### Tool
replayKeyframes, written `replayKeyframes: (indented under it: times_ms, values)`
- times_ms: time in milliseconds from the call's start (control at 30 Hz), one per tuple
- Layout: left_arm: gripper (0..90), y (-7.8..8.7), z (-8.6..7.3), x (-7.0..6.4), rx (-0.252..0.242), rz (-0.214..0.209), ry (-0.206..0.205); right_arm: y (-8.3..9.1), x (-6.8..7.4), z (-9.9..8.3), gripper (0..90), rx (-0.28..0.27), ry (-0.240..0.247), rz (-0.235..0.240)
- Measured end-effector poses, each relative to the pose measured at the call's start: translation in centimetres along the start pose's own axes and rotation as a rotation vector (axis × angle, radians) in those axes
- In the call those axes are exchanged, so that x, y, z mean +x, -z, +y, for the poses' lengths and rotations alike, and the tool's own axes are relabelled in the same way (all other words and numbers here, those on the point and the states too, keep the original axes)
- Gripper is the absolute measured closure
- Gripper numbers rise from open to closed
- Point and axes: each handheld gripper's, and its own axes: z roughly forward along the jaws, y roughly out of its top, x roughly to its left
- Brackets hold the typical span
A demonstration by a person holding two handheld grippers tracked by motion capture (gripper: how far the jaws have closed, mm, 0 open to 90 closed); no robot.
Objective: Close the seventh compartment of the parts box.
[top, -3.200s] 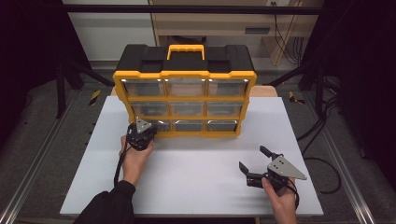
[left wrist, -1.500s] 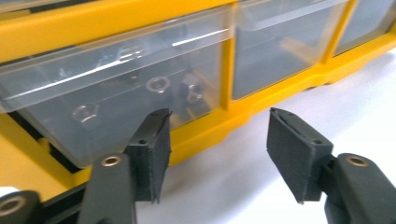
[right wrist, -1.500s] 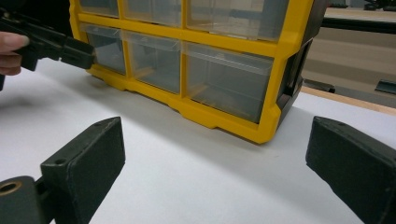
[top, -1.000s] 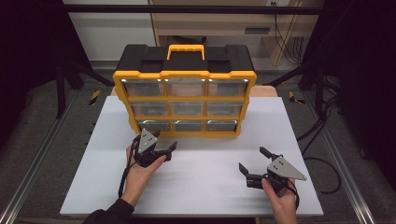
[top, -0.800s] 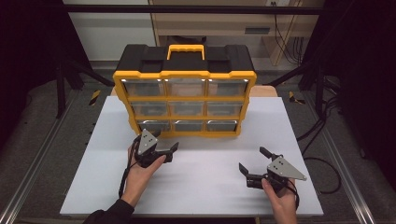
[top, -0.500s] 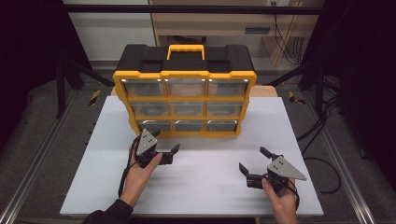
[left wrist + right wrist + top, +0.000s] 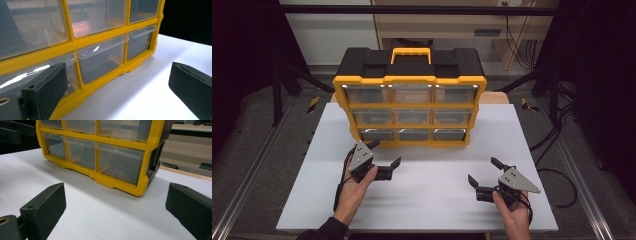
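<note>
Item: drawer cabinet [image 7: 409, 107], yellow frame, black top, nine clear drawers in three rows. It stands upright at the far middle of the white table [image 7: 422, 200], its long axis running across the table and its drawer fronts facing you.

Item: left gripper [image 7: 383, 159]. You hold it just in front of the cabinet's bottom row, at the left end. Its jaws are spread wide and grip nothing. In the left gripper view the bottom-left drawer [image 7: 35, 75] sits close behind the left jaw, and the bottom-middle drawer [image 7: 101, 60] lies ahead between the jaws, off to the cabinet's right.

Item: right gripper [image 7: 482, 172]. You rest it near the table's front right, well apart from the cabinet. Its jaws are also wide open and empty.

Relation for the next move: the bottom row lies forward of your left gripper, which is much the nearer; any drawer pull likely falls to it.

Hard to make out: drawer contents are blurred by glare on the clear fronts, though a reddish shape shows in one middle-row drawer [image 7: 83, 25].
</note>
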Motion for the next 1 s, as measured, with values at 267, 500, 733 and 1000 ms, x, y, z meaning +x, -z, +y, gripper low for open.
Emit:
replayKeyframes:
  times_ms: [267,500,733,1000]
  values:
    - [1.8,1.2,0.2,0.3,-0.020,-0.007,0.007,0.0,0.0,0.0,3.4,-0.008,0.003,-0.003]
    - [1.8,2.2,0.4,0.3,-0.036,-0.026,-0.002,0.3,0.1,0.1,3.4,-0.014,-0.005,0.009]
    - [1.7,3.3,0.7,0.1,-0.060,-0.026,-0.022,0.3,0.1,0.1,3.3,-0.015,-0.004,0.005]
    - [1.7,4.8,0.3,1.0,-0.065,0.000,-0.022,0.4,0.0,0.1,3.2,-0.026,-0.014,0.008]
